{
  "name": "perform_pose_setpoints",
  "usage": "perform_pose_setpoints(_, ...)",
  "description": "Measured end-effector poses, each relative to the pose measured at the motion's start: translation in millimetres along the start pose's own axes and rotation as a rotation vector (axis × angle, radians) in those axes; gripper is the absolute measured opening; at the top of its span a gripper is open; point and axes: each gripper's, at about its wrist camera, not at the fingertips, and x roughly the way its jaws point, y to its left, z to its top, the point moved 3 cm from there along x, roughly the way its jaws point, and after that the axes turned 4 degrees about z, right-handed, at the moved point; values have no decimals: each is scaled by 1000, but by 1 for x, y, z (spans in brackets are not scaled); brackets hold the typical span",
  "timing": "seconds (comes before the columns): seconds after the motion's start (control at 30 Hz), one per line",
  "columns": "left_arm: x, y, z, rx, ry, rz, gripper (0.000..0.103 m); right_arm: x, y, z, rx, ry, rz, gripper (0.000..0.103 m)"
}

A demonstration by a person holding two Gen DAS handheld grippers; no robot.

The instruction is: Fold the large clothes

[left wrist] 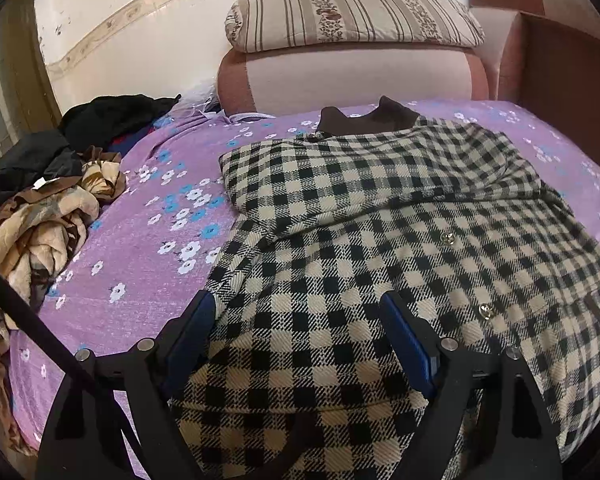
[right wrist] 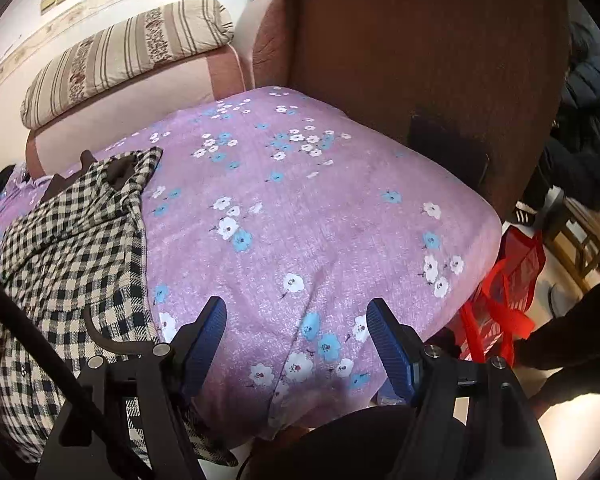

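Both claws open, gripping nothing. Left claw point(left wrist: 298, 316) over checked coat point(left wrist: 380, 240); right claw point(right wrist: 296, 322) over purple bedsheet point(right wrist: 300, 200). Grip hem at both corners, lift evenly, fold toward collar point(left wrist: 368, 118).

A black-and-cream checked coat point(left wrist: 380, 240) with a dark collar lies spread flat, one sleeve folded across its front.

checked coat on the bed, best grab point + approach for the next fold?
Probably the near hem of the checked coat, at its left corner, which lies just past the left fingertip of the open left gripper. Come in low from the near bed edge: the coat lies flat on the purple floral sheet, one sleeve already folded across, so only the edges offer a pinchable lip.
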Motion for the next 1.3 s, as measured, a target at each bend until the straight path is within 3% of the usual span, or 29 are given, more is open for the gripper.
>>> perform_pose_setpoints(0.43,-1,13,5,-70,12,-25,83,8,20,-7,-98,6,-61,77)
perform_pose_setpoints(1.0,-1,13,4,-80,17,-33,83,12,31,-11,-146,14,-66,77)
perform_pose_setpoints(1.13,-4,20,6,-93,4,-17,83,18,44,2,-132,24,24,77)
perform_pose_setpoints(1.3,-4,44,11,-155,-4,15,83,34,94,64,-169,-45,131,77)
